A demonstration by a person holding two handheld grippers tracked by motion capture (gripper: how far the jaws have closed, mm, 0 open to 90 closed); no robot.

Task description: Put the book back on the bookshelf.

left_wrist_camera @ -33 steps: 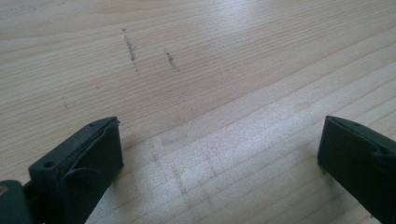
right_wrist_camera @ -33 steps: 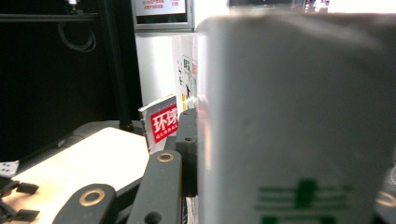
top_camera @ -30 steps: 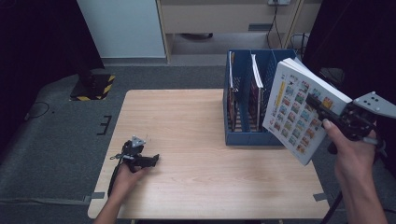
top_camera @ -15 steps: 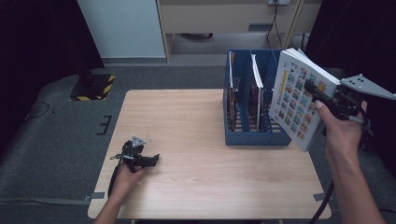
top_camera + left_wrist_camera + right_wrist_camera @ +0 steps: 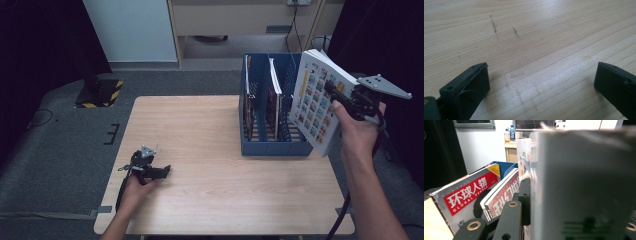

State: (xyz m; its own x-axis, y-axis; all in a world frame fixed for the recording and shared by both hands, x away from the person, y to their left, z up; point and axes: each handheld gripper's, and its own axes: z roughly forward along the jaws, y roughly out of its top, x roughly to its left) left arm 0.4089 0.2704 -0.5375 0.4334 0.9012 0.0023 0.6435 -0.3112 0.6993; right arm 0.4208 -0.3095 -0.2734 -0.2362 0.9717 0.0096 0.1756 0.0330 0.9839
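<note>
The thick, floppy book (image 5: 319, 102), pinched mid-cover by the right gripper (image 5: 334, 95) jaws, probably handles heavy; left gripper (image 5: 162, 171) jaws spread.

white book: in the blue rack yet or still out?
Out. The right gripper holds the white book in the air, tilted, at the right end of the blue rack, its lower edge outside the rack.

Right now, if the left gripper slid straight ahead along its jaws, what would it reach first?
Probably nothing soon. The left gripper lies open on the table, pointing right, with bare wood ahead. The blue file rack seems to sit further back than that line, though depth is uncertain.
</note>
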